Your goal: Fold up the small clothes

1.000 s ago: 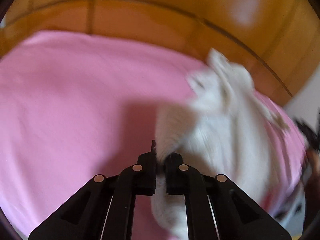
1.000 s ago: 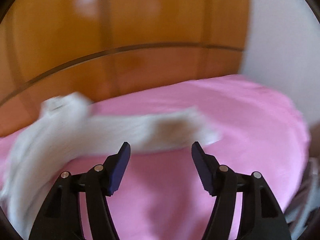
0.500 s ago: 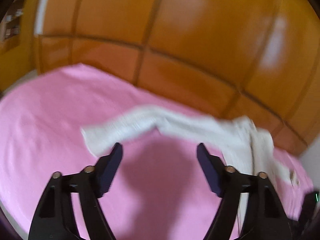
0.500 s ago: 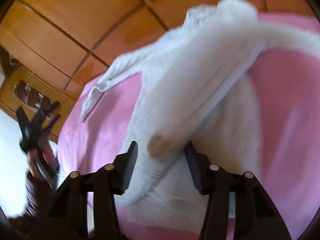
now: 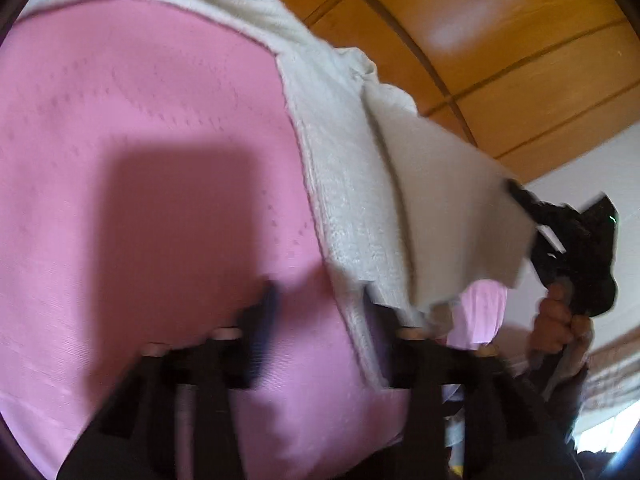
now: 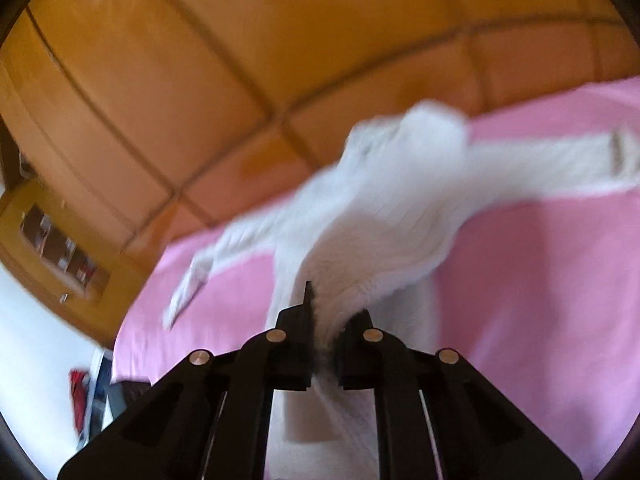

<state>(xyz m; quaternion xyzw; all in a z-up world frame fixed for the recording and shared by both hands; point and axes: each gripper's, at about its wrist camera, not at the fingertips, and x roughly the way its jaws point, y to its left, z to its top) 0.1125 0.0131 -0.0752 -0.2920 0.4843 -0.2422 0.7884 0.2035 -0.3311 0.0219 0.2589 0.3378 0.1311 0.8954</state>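
A small white knit top (image 6: 384, 216) lies spread on the pink bed cover (image 6: 540, 280), its sleeves out to the left and right. My right gripper (image 6: 328, 328) is shut on the top's near hem and lifts it. In the left wrist view the same top (image 5: 352, 184) runs along the right side, one edge raised. My left gripper (image 5: 320, 312) is open just above the pink cover (image 5: 140, 160), its right finger (image 5: 380, 312) by the top's edge. The right gripper (image 5: 572, 240) shows there too, held by a hand and gripping the raised cloth.
Wooden wardrobe panels (image 6: 280, 40) stand behind the bed. A shelf with small items (image 6: 60, 248) is at the far left. White floor and a red object (image 6: 78, 392) lie beyond the bed's left corner.
My right gripper has closed on the top's hem and lifted it. My left gripper, which let go of the top earlier, has swung down toward the cover beside the top.
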